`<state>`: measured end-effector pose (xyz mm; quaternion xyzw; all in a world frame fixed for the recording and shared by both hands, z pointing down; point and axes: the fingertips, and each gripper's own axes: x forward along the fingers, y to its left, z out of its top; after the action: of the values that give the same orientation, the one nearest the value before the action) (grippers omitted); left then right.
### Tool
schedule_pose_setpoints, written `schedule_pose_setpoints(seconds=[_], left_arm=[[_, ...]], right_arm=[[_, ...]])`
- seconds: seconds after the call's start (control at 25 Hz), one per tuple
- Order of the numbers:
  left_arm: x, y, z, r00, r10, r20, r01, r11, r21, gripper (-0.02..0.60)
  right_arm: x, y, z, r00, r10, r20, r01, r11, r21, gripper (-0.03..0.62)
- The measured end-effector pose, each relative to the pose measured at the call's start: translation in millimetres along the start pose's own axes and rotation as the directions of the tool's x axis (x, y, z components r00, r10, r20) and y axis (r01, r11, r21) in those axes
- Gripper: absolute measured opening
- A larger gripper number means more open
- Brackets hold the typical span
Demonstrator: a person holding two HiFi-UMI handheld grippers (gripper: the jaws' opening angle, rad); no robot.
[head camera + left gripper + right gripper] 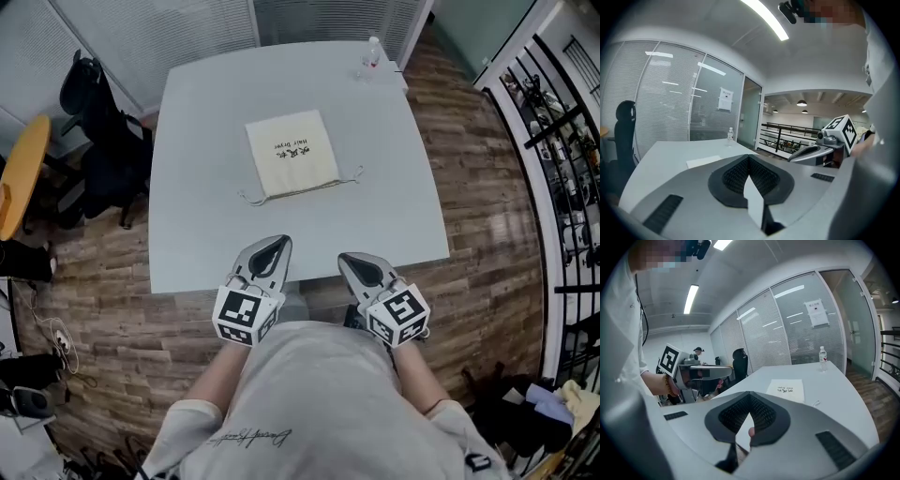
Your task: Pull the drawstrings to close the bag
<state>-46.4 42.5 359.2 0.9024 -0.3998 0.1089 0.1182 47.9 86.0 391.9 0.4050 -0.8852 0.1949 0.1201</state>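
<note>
A cream drawstring bag (292,153) with dark print lies flat in the middle of the white table (197,234); its mouth faces me, with thin drawstrings (251,197) trailing out at both near corners. The bag (786,390) also shows in the right gripper view, and as a pale patch, the bag (703,161), in the left gripper view. My left gripper (274,247) hovers at the table's near edge, shut and empty. My right gripper (354,262) is level with it to the right, also shut with nothing between its jaws. Both are well short of the bag.
A clear water bottle (372,52) stands at the table's far right corner. A black office chair (98,122) sits left of the table, next to a yellow tabletop (21,173). Wood floor surrounds the table, and a black railing (553,122) runs along the right.
</note>
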Motion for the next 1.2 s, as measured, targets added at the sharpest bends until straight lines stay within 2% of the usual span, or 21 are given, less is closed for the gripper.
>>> schedule_pose_setpoints(seconds=[0.24,0.44,0.72,0.84,1.0,1.2], left_arm=[[16.7,56.1,17.1,1.000,-0.012,0.015,0.013,1.000,-0.006,0.011],[29.7,80.0,16.7,0.999,-0.036,0.004,0.036,0.999,-0.024,0.011],[46.0,90.2,15.2,0.999,-0.042,-0.009,0.042,0.998,-0.039,0.009],[51.2,92.1,13.8,1.000,-0.021,-0.020,0.020,0.999,-0.040,0.010],[56.3,94.7,12.2,0.999,0.011,-0.033,-0.013,0.997,-0.075,0.009],[65.1,91.5,8.9,0.999,-0.005,-0.048,0.000,0.995,-0.101,0.010]], right_arm=[[57.2,-9.1,33.6,1.000,-0.002,0.016,0.002,1.000,-0.007,0.015],[79.9,-21.2,46.3,1.000,-0.029,0.010,0.029,1.000,0.012,0.015],[85.0,-38.7,42.5,0.999,-0.030,-0.036,0.031,0.999,0.031,0.015],[89.0,-45.0,46.1,0.999,-0.014,-0.047,0.015,1.000,0.024,0.015],[89.8,-53.7,49.6,0.998,0.011,-0.064,-0.010,1.000,0.010,0.015],[87.5,-72.2,46.5,0.996,0.030,-0.088,-0.029,1.000,0.004,0.015]])
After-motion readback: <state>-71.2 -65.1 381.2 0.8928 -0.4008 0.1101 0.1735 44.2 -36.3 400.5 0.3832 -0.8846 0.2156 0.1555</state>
